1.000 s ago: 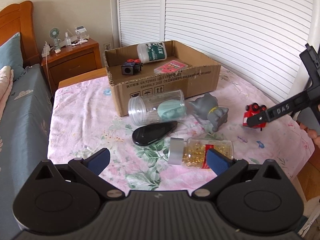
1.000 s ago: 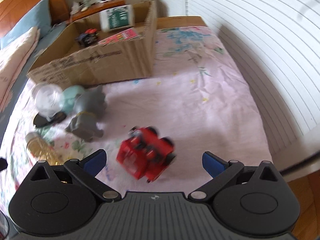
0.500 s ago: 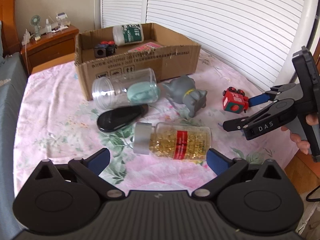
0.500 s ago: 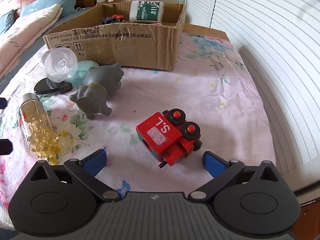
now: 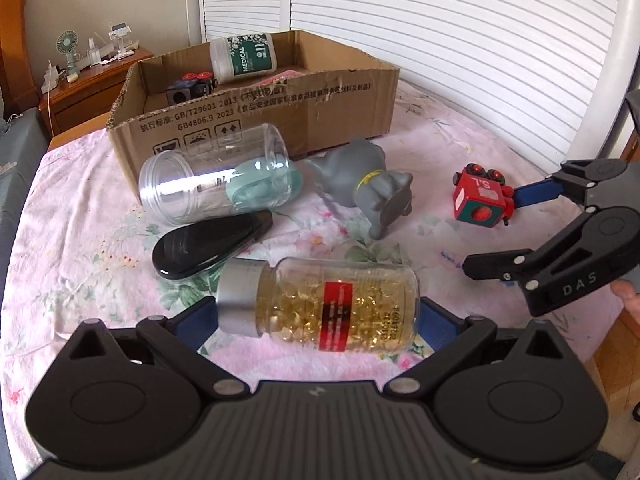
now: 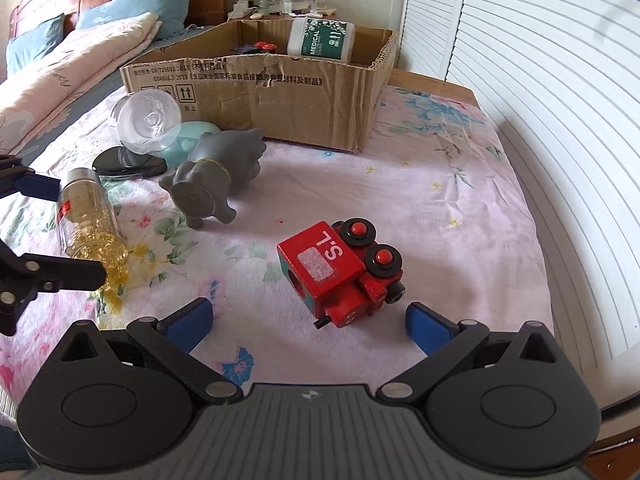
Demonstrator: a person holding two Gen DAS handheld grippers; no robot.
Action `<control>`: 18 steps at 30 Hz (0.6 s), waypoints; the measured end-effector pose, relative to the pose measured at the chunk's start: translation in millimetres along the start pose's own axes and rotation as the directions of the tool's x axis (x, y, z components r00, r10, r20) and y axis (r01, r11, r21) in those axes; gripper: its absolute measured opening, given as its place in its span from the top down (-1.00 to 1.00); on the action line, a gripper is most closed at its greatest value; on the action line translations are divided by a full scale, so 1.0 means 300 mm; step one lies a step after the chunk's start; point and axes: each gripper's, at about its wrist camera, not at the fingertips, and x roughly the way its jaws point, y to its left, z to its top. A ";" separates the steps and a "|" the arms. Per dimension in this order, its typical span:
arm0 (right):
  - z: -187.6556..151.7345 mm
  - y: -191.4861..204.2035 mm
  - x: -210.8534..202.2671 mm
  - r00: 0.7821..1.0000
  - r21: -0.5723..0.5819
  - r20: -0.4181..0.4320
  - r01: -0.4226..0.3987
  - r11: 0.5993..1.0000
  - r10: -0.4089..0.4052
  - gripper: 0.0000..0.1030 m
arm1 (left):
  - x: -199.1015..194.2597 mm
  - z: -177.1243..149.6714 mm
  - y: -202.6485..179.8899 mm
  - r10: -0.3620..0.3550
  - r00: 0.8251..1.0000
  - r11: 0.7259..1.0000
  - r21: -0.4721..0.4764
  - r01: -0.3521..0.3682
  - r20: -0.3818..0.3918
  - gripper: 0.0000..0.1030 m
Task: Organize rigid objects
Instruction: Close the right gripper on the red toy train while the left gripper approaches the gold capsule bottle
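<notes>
Red wooden toy train (image 6: 340,270): lying between wide-spread right hand-held gripper (image 6: 310,322) fingers.
Clear capsule bottle (image 5: 320,306): between wide-spread left hand-held gripper (image 5: 316,320) fingers.

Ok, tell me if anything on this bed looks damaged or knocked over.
The cardboard box has a torn, ragged front rim. The capsule bottle, clear jar and grey elephant toy all lie on their sides. The red toy train is tipped over, wheels up. Nothing has spilled.
</notes>
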 end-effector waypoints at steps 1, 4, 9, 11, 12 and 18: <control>0.000 -0.001 0.000 1.000 -0.005 0.003 -0.004 1.000 0.004 -1.00 | 0.005 0.000 -0.007 0.011 1.000 1.000 0.004 -0.011 0.002 -0.97; 0.001 -0.007 0.004 1.000 -0.030 0.009 -0.025 0.999 0.025 -1.00 | 0.015 -0.001 -0.020 0.026 1.000 1.000 0.015 -0.026 0.000 -0.95; 0.020 -0.029 0.021 0.996 -0.098 0.014 -0.082 0.992 0.084 -1.00 | 0.031 -0.007 -0.013 0.020 0.999 1.000 -0.009 -0.020 -0.027 -0.95; 0.033 -0.035 0.031 0.995 -0.119 0.013 -0.099 0.988 0.101 -1.00 | 0.033 -0.012 -0.010 0.018 0.999 1.000 -0.014 -0.018 -0.029 -0.97; 0.041 -0.038 0.037 0.994 -0.128 0.012 -0.106 0.986 0.109 -1.00 | 0.034 -0.014 -0.010 0.020 0.999 1.000 -0.011 -0.020 -0.030 -0.97; 0.075 -0.025 0.053 0.993 -0.135 -0.022 -0.116 0.984 0.114 -1.00 | 0.032 -0.021 -0.014 0.024 0.999 1.000 -0.001 -0.024 -0.029 -0.98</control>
